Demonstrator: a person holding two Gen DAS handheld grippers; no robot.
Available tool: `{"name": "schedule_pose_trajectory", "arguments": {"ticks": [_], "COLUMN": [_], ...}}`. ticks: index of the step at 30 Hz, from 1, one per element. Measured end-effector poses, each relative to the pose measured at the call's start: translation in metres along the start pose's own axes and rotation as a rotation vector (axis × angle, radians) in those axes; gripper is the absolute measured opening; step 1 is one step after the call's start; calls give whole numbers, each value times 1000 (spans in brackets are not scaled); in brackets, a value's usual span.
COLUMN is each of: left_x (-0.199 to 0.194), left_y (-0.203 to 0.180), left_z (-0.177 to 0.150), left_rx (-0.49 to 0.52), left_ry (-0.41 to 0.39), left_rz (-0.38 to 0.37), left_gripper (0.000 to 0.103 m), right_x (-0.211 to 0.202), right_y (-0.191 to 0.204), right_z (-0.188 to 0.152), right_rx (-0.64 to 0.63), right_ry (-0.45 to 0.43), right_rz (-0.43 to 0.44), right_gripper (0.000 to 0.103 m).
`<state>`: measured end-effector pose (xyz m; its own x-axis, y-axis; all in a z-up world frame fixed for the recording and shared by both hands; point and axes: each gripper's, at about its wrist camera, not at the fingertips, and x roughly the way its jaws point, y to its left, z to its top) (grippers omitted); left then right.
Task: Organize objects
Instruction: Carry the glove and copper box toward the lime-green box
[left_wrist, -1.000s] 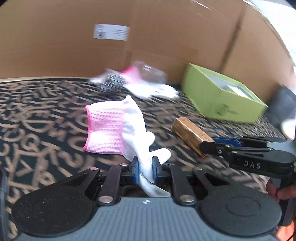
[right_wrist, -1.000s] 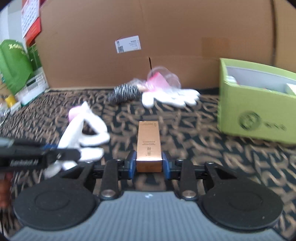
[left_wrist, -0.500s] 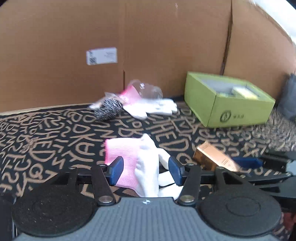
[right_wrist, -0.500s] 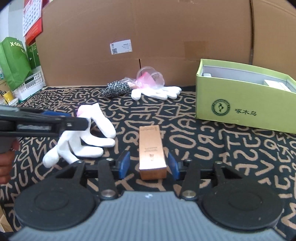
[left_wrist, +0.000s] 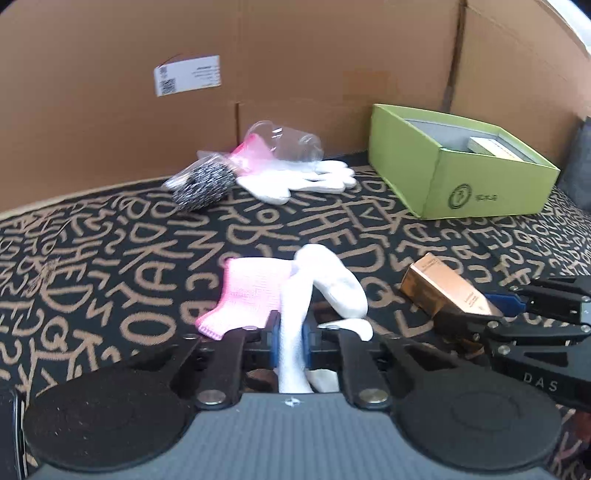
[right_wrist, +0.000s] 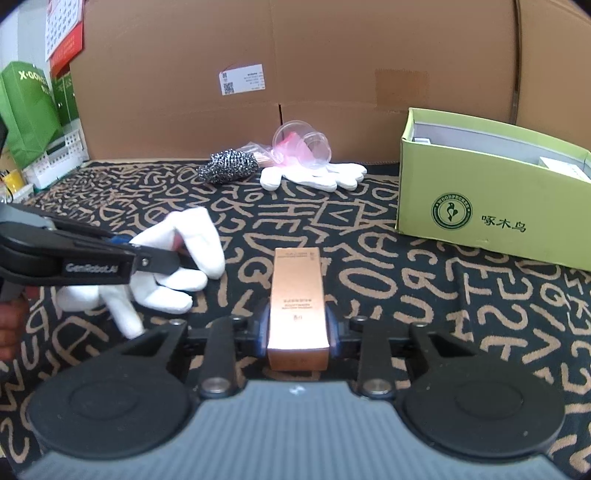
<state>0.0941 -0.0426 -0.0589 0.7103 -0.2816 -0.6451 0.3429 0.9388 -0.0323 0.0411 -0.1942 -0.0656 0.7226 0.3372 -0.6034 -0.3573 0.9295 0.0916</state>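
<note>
Left gripper (left_wrist: 290, 334): we clench a white glove (left_wrist: 325, 284), left of the green box (left_wrist: 436, 184)
Right gripper (right_wrist: 297, 328): we grip a copper carton (right_wrist: 298, 295), in front of that box

Open patterned cloth (right_wrist: 424, 280) lies toward twelve o'clock; the green box (right_wrist: 491, 218) blocks two o'clock, gloves and scourer (right_wrist: 229, 170) (possibly bagged) crowd the cardboard wall (right_wrist: 295, 55).

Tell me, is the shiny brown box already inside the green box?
No, the shiny brown box sits on the patterned cloth, squeezed in the right gripper, apart from the green box.
</note>
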Motion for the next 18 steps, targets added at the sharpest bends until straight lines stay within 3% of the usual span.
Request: {"name": "schedule_pose_trajectory", "arguments": {"ticks": [4, 9, 15, 18], "left_x": [-6, -12, -19, -10], "left_y": [-13, -42, -83, -100], "left_z": [13, 46, 104, 138], "left_rx": [8, 60, 113, 99], "left_ry": [-26, -93, -204, -213], "left_rz": [-77, -171, -258, -303], "left_gripper": [6, 6, 6, 6], "right_x": [-17, -51, -83, -84], "right_y": [-14, -35, -67, -85], "right_z": [0, 13, 41, 59], "right_rx": [41, 65, 60, 57], "right_ry": [-27, -121, -247, -287], "right_rz": [16, -21, -129, -197], "right_gripper": [30, 30, 30, 29]}}
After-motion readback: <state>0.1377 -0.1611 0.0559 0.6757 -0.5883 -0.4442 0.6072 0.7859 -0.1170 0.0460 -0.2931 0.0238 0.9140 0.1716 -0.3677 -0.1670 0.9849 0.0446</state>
